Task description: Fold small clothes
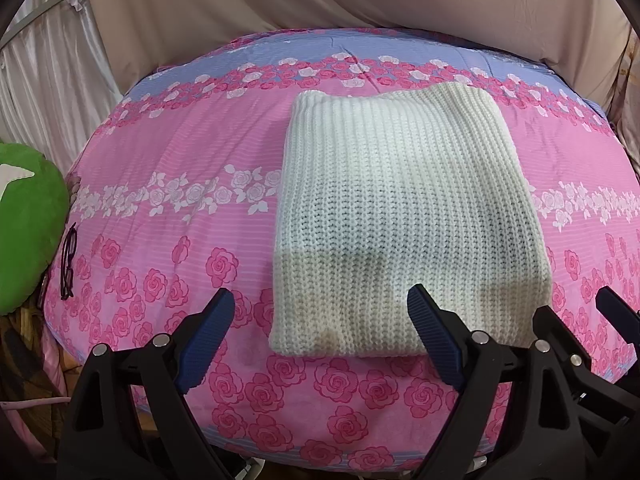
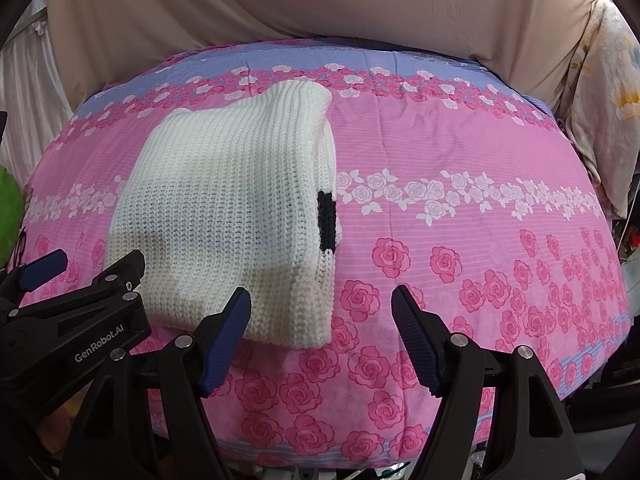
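A white knitted garment (image 1: 404, 216) lies folded into a thick rectangle on the pink rose-patterned bed cover (image 1: 180, 208). It also shows in the right wrist view (image 2: 232, 216), with a black patch (image 2: 327, 220) on its right folded edge. My left gripper (image 1: 320, 312) is open and empty, hovering just short of the garment's near edge. My right gripper (image 2: 320, 308) is open and empty at the garment's near right corner. The left gripper's body (image 2: 72, 312) shows at the left of the right wrist view.
A green plush cushion (image 1: 28, 224) and dark-framed glasses (image 1: 69, 264) lie at the bed's left edge. Beige cloth (image 1: 320, 0) hangs behind the bed. Crumpled pale fabric (image 2: 600, 120) is piled at the right. The bed's near edge is just below the grippers.
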`<action>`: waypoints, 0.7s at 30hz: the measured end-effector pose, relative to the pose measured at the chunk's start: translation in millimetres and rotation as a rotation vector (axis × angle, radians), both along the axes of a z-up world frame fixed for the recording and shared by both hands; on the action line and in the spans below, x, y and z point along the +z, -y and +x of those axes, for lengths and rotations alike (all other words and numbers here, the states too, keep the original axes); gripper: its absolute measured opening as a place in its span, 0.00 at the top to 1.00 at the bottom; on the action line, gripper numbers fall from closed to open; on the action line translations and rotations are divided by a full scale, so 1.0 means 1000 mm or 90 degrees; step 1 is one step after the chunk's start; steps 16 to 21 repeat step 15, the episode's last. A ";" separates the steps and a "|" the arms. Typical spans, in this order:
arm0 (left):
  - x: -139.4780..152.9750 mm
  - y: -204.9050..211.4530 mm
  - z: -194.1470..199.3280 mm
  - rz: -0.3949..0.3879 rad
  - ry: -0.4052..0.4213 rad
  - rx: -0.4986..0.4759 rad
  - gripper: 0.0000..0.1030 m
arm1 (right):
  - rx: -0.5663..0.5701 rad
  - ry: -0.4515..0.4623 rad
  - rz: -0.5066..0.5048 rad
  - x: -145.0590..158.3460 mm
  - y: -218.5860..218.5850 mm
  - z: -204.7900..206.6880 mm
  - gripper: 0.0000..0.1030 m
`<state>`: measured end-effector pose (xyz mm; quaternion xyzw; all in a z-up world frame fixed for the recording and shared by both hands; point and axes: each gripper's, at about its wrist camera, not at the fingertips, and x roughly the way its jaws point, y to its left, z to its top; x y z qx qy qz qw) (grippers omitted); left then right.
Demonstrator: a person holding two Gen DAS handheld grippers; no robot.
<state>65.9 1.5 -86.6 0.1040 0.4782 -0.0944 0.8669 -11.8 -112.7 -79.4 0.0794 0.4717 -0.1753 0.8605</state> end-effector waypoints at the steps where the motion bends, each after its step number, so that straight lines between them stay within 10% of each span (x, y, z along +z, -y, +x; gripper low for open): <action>1: 0.000 0.000 0.000 0.000 0.001 0.000 0.17 | 0.000 0.000 0.000 0.000 0.000 0.000 0.31; 21: 0.005 0.002 0.000 0.010 0.006 -0.002 0.19 | -0.003 0.002 -0.003 0.004 -0.002 0.000 0.31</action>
